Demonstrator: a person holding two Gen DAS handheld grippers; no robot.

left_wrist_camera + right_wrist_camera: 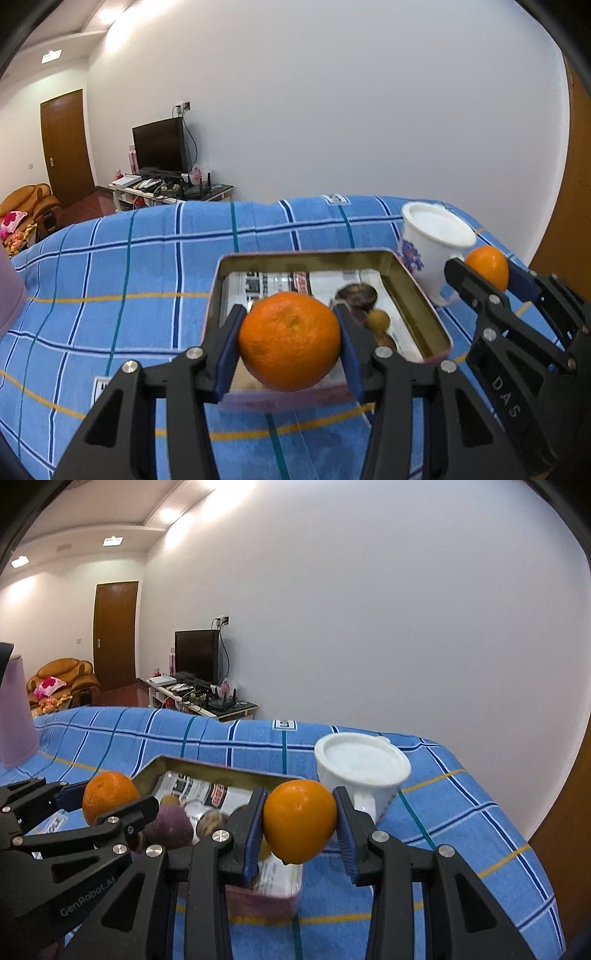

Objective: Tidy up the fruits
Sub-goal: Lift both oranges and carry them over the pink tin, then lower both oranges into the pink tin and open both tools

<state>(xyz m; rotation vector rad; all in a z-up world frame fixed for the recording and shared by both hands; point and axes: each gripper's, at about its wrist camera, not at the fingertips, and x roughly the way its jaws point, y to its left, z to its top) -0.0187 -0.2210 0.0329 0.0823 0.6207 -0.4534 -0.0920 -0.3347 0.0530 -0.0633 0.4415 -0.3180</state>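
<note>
We have one orange pinched in each claw, both over the tin.
Left claw (pixel 290 341) grips the bigger orange (pixel 289 340) above the tin's (pixel 421 306) near edge; right claw (pixel 300 821) clamps the smaller orange (pixel 300 820) over its near right corner. Tin sits on the blue plaid bed (pixel 129 266), holding a dark fruit (pixel 357 295); a white mug (pixel 364 771) stands just beside its far right corner.

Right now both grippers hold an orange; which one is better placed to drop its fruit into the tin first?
Left. The left gripper holds its orange above the tin, over the near end. The right gripper holds its orange nearer the tin's corner, beside the white cup.
</note>
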